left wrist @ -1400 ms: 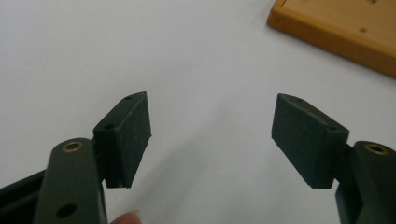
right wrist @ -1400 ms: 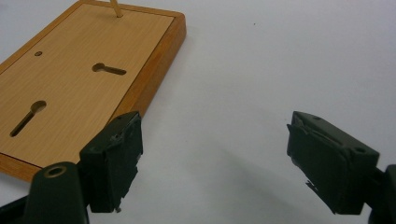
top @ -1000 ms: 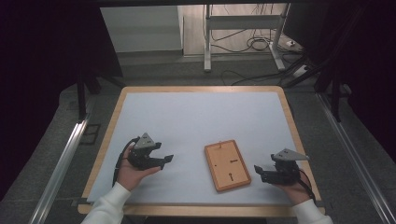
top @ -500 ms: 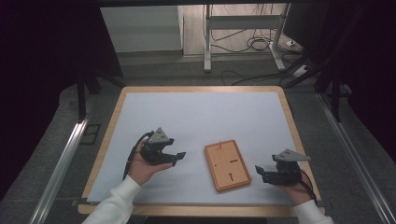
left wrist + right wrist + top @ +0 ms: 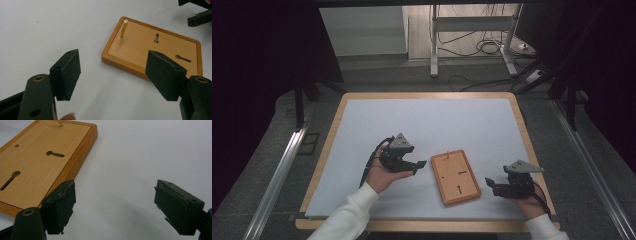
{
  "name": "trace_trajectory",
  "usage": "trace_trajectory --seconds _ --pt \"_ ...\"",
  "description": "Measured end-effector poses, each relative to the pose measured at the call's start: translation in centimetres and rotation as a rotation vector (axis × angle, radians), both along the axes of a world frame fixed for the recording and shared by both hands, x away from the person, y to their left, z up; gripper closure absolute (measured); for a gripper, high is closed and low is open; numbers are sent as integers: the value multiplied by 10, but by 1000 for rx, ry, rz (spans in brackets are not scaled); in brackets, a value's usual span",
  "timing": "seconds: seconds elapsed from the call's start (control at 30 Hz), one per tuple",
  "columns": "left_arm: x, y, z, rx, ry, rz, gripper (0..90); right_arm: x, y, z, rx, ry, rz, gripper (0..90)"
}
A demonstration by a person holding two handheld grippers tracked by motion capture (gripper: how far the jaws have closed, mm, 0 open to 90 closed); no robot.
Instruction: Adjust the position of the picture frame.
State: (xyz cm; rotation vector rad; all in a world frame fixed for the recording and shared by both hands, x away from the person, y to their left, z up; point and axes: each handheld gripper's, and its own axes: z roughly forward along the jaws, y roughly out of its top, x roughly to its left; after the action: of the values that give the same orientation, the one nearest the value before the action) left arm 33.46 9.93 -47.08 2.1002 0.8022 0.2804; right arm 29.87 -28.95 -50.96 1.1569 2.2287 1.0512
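At the near middle of the counter [image 5: 362, 130], a wooden frame [image 5: 455, 177] is lying face down, its back panel up. Two keyhole slots and a brass peg [image 5: 124, 28] standing upright near one corner are showing, so it is probably resting this way to leave the back hardware within reach. Its long sides are running roughly from 11 to 5 o'clock in the high view, tilted a little off the counter's edges.

The left tongs [image 5: 415, 166] are sitting at about 9 o'clock of the frame, just beside its left edge, cradled in an upturned hand [image 5: 381, 174]. Their jaws are spread wide, grasping nothing, and pointing toward the frame; in the left gripper view the frame's near edge is lying between and beyond the two pads, which looks like lining up for a grip on that edge.

The right tongs [image 5: 490, 184] are waiting at about 4 o'clock of the frame, near its lower right corner but apart from it, jaws likewise released and empty. They are aiming mostly at bare counter, with the frame off to one side.
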Motion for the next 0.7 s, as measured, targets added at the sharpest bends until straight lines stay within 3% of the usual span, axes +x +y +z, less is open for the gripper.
trace_trajectory --seconds 0.2,0.7 --pt "6 -18 0 7 -2 -25 277 0 -1 0 -1 -5 -2 173" --pt "18 -38 -10 16 18 -41 277 0 -1 -2 -5 -4 -6 170"
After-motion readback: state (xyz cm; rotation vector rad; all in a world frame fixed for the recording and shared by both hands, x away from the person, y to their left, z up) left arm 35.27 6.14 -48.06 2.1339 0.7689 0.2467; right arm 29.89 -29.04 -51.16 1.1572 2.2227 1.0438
